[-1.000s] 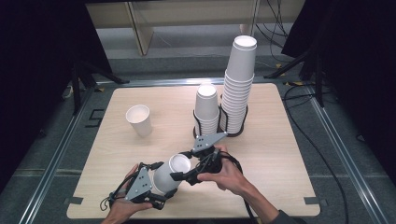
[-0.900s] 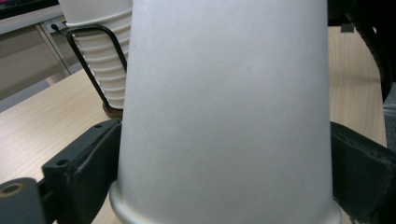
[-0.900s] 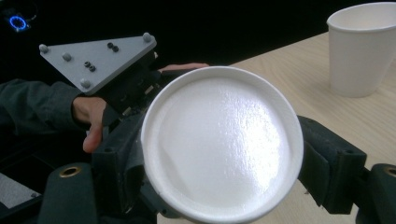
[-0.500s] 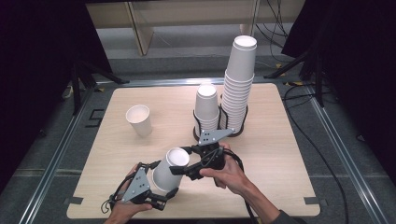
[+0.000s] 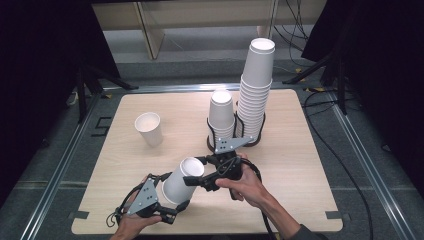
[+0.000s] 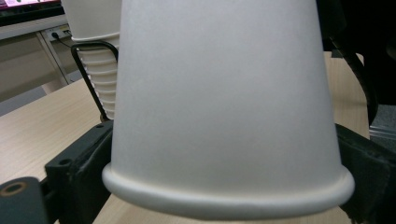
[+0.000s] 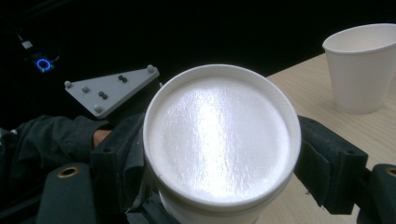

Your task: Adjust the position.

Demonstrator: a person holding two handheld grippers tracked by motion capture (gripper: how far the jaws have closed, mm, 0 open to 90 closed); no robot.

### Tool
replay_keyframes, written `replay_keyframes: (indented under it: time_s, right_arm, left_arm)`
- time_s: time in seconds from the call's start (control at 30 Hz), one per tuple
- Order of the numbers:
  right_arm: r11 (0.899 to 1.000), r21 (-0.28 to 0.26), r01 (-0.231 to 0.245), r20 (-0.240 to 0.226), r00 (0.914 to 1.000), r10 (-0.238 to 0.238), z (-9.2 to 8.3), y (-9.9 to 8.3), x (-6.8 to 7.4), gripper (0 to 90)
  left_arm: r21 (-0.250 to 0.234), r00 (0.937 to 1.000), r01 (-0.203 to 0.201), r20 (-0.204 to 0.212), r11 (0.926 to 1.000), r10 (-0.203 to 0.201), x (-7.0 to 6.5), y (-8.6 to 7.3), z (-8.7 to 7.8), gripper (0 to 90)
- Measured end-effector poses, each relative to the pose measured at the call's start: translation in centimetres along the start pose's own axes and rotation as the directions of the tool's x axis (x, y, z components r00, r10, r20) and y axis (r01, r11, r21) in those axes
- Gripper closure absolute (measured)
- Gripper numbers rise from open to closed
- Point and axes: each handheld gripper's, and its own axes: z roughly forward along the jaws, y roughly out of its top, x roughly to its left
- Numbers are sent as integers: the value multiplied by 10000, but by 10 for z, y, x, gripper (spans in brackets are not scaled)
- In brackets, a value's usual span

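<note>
A pale wooden table (image 5: 305, 165) sits amid dark surroundings. Left of the wire cup rack (image 5: 235, 135), a lone paper cup (image 5: 149, 128) stands upright. Nearer the person, the left gripper (image 5: 172, 210) clamps the held cup (image 5: 182, 179) by its wide end; the right gripper (image 5: 197, 172) pinches its base, seemingly to pull nested cups apart.

Two grippers (image 5: 172, 212) (image 5: 200, 172) are over the table's (image 5: 310, 165) near edge, with one cup (image 5: 181, 179) between them. One loose cup (image 5: 149, 129) stands near the left edge. Two cup stacks (image 5: 221, 116) (image 5: 256, 90) stand near the far edge, one short, one tall.
</note>
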Motion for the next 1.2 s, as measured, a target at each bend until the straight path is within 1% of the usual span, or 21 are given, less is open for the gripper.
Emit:
replay_keyframes:
  time_s: [0.03, 0.13, 0.2, 0.33, 0.37, 0.4, 0.47, 0.5, 0.53, 0.57, 0.6, 0.7, 0.73, 0.83, 0.87, 0.9, 0.93, 1.03, 1.07, 1.17, 1.2]
  right_arm:
    - [9999, -34, 107, -103, 9999, -107, 1, 0, 0, 242]
    - [9968, 377, 709, 224, 9972, -718, 0, 1, 1, 235]
    - [9945, 710, 765, 270, 9965, -786, -2, 2, 2, 221]
    - [9853, 1256, 1157, 772, 9890, -1260, -9, 5, 4, 188]
    - [9771, 1384, 1614, 905, 9804, -1747, -10, 7, 4, 185]
    - [9717, 1637, 1704, 899, 9783, -1867, -12, 7, 5, 183]
    - [9609, 2017, 1897, 877, 9736, -2107, -13, 7, 6, 183]
    - [9547, 2287, 1904, 874, 9727, -2150, -13, 7, 6, 181]
    - [9489, 2470, 1962, 903, 9704, -2241, -13, 6, 6, 176]
    - [9443, 2649, 1953, 884, 9702, -2255, -13, 5, 6, 173]
    - [9389, 2796, 2009, 864, 9687, -2329, -13, 4, 6, 170]
    - [9231, 3173, 2172, 832, 9633, -2552, -12, 2, 5, 161]
    - [9181, 3303, 2190, 829, 9622, -2593, -12, 2, 5, 161]
    - [8962, 3751, 2369, 656, 9576, -2807, -11, 0, 6, 161]
    - [8889, 3911, 2385, 563, 9579, -2817, -10, -1, 6, 160]
    - [8856, 4112, 2158, 553, 9639, -2606, -10, -2, 8, 161]
    - [8749, 4223, 2372, 363, 9600, -2778, -8, -4, 7, 160]
    - [8634, 4633, 1996, 337, 9696, -2423, -5, -8, 10, 161]
    - [8550, 4533, 2518, 80, 9581, -2864, -3, -8, 7, 162]
    - [8500, 4627, 2519, -93, 9601, -2794, 1, -10, 6, 166]
    - [8495, 4653, 2487, -170, 9621, -2723, 2, -11, 6, 172]
  left_arm:
    - [103, 10000, -93, -24, 9999, 93, 0, 1, -1, 68]
    - [341, 9997, -246, -28, 9991, 247, -2, 1, 0, 76]
    - [638, 9989, -466, -33, 9969, 470, -2, 1, 0, 80]
    - [1595, 9954, -953, 177, 9826, 937, -2, -1, 2, 85]
    - [1721, 9942, -1073, 288, 9792, 1039, -2, -1, 4, 87]
    - [1957, 9938, -1111, 297, 9744, 1074, -3, -1, 3, 90]
    - [2000, 9934, -1124, 434, 9733, 1058, -5, -2, 5, 97]
    - [2189, 9919, -1257, 482, 9676, 1179, -5, -1, 5, 100]
    - [2079, 9924, -1190, 555, 9709, 1097, -7, -1, 6, 102]
    - [2225, 9913, -1288, 563, 9664, 1191, -7, 0, 5, 102]
    - [2133, 9912, -1270, 648, 9687, 1157, -8, 0, 6, 103]
    - [2382, 9878, -1507, 747, 9595, 1366, -8, 0, 6, 104]
    - [2356, 9876, -1495, 825, 9603, 1336, -9, -1, 6, 104]
    - [2517, 9824, -1808, 916, 9508, 1626, -10, 0, 6, 104]
    - [2599, 9820, -1841, 907, 9479, 1658, -11, 1, 6, 104]
    - [2546, 9807, -1900, 950, 9482, 1710, -11, 1, 6, 104]
    - [2623, 9792, -1972, 987, 9446, 1770, -12, 2, 5, 105]
    - [2647, 9738, -2219, 1090, 9385, 1995, -14, 2, 6, 105]
    - [2695, 9733, -2229, 1161, 9369, 1981, -14, 2, 6, 105]
    - [2617, 9718, -2302, 1131, 9373, 2071, -16, 2, 7, 105]
    - [2737, 9691, -2415, 1182, 9310, 2167, -16, 3, 6, 104]
